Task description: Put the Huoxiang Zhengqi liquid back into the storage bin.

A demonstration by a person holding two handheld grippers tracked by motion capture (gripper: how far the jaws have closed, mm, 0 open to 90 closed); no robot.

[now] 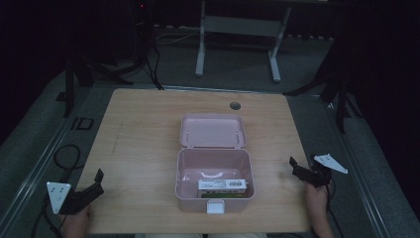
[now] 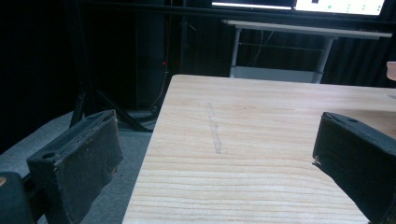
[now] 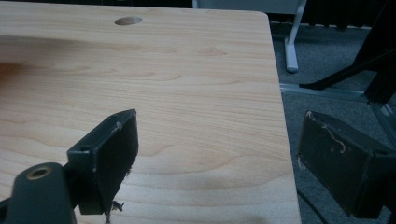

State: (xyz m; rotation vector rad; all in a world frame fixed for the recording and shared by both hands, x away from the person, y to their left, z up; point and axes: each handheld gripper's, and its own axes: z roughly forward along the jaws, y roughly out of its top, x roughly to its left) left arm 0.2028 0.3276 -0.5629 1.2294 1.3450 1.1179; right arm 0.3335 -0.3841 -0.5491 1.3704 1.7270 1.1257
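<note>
From my station the room around the wooden table [image 1: 143, 148] is nearly black, and the person's hands are cut off at the bottom edge of the high view. At the table's near-left corner I see the left gripper [image 1: 98, 179], its jaws spread wide with nothing between them; the left gripper view confirms the gap [image 2: 215, 154], one jaw hanging past the table edge over the floor. In the middle sits the pink box [image 1: 215, 184], lid [image 1: 213, 131] flung open and lying back toward the far side. Inside, against the near wall, lies a small white carton [image 1: 222, 186], long axis running left to right (its label print is too small to read). At the right edge the right gripper [image 1: 297, 167] is likewise agape and empty [image 3: 215, 154].
</note>
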